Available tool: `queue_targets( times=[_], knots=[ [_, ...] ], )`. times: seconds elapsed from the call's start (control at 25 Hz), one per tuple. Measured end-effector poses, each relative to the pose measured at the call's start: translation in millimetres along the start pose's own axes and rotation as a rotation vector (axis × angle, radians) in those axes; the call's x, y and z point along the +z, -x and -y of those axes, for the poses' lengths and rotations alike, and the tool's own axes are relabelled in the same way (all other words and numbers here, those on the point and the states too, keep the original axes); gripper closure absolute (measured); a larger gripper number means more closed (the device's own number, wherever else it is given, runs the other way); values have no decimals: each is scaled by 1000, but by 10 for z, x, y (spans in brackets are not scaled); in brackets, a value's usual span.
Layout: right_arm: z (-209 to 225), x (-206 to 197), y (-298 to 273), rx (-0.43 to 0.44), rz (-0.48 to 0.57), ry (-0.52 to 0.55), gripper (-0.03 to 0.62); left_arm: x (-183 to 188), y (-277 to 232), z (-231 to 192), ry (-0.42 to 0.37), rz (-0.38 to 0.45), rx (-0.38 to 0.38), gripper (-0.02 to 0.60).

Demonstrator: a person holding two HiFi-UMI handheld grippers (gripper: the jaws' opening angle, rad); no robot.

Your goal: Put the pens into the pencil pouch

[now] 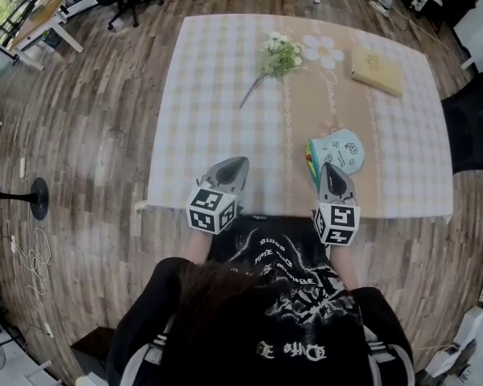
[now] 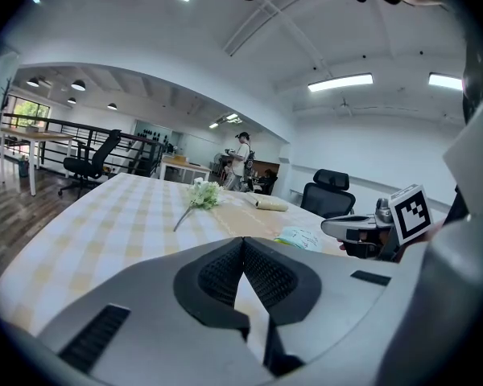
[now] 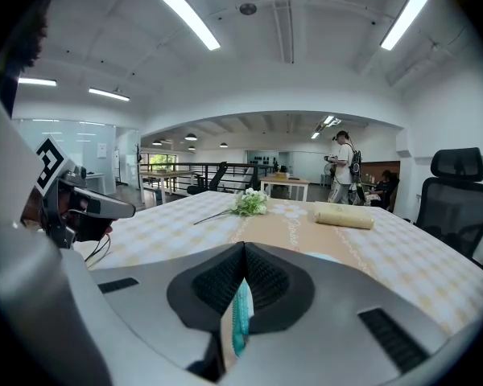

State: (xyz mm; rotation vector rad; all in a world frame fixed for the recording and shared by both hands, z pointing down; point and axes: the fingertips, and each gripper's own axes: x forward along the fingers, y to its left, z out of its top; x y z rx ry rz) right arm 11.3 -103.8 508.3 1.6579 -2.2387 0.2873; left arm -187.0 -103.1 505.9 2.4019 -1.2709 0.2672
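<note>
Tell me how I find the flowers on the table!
Look at the big checked table. On its far half, near the middle, lies a small bunch of white flowers with a long stem. Unlike the flat daisy printed beside it, this one has green leaves.

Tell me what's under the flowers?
The flowers lie on the checked tablecloth. The tabletop beneath is covered by that cloth and cannot be seen.

Left gripper (image 1: 240, 162), right gripper (image 1: 332, 169) side by side, fingers (image 2: 216, 276) pressed together (both alike), pointing forward.
</note>
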Motion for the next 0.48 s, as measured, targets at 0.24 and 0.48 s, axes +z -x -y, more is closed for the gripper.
queue_targets(
  times=[0.24, 0.48],
  knots=[
    [-27, 20, -123, 9, -14, 15, 586, 71, -83, -81, 5, 8, -4, 561],
    [-74, -72, 44, 6, -16, 19, 586, -55, 53, 33, -35, 2, 2, 561]
  ],
)
